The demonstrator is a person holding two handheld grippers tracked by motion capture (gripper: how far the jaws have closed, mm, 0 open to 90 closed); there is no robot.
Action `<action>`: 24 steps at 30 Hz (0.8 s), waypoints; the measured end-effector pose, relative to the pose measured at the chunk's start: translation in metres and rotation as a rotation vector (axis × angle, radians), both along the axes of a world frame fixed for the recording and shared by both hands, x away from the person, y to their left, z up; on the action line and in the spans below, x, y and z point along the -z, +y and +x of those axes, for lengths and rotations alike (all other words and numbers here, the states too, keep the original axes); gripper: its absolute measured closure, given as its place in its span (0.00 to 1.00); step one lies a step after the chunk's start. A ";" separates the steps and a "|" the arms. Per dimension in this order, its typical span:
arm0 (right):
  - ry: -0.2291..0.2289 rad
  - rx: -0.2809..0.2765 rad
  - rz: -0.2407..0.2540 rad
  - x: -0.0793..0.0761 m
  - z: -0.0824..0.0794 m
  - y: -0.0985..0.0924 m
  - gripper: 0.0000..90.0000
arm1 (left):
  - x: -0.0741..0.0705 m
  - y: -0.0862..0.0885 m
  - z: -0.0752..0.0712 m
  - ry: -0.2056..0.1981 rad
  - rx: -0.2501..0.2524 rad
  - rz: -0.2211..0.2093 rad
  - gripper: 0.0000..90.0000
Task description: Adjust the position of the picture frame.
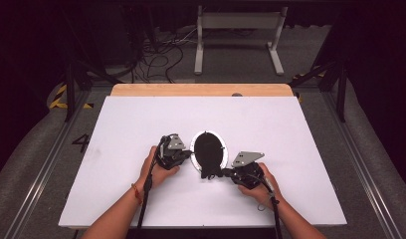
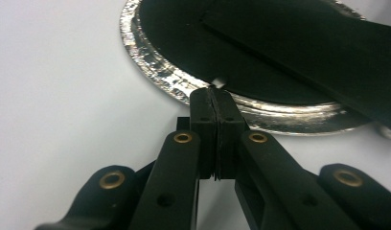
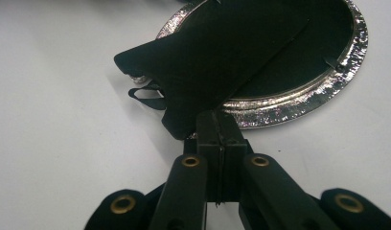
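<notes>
Left gripper: your left gripper has its jaws pressed together, tips at the near-left rim of the oval silver-rimmed picture frame lying face down with its black back up. In the left gripper view a small silvery tab sits right at the closed tips; whether the tips pinch it you cannot tell.

Right gripper: your right gripper is also pressed shut, and in the right gripper view its tips meet the lower edge of the black flap-like easel stand that lifts off the frame's back. It looks nipped at that edge, though the contact is dark.

Frame: it lies flat on the white table top, between your two grippers, its long axis running away from you.

Stand: its free end juts past the frame's near rim, towards your right gripper.

Hands: your left hand is just left of the frame, your right hand just near-right of it.

Table: a wooden strip runs beyond the frame, along the far edge.
</notes>
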State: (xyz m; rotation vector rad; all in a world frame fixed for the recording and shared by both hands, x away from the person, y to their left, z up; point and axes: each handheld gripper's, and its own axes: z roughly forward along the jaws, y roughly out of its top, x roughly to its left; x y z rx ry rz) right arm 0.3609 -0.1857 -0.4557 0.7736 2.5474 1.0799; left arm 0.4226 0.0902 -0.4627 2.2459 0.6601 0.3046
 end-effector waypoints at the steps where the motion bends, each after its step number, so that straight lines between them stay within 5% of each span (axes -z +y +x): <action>1: 0.002 -0.002 -0.002 0.000 0.000 0.000 1.00 | -0.001 0.000 -0.002 0.004 0.010 0.001 0.98; 6: 0.008 -0.020 -0.010 -0.001 0.000 -0.001 1.00 | -0.001 0.000 -0.012 0.030 0.051 0.013 0.97; 12: 0.021 -0.035 -0.021 0.000 0.000 -0.003 1.00 | 0.002 0.001 -0.014 0.027 0.042 -0.021 0.94; 24: 0.013 -0.027 -0.032 -0.001 -0.001 -0.001 1.00 | 0.003 -0.006 -0.010 0.006 0.029 -0.016 0.97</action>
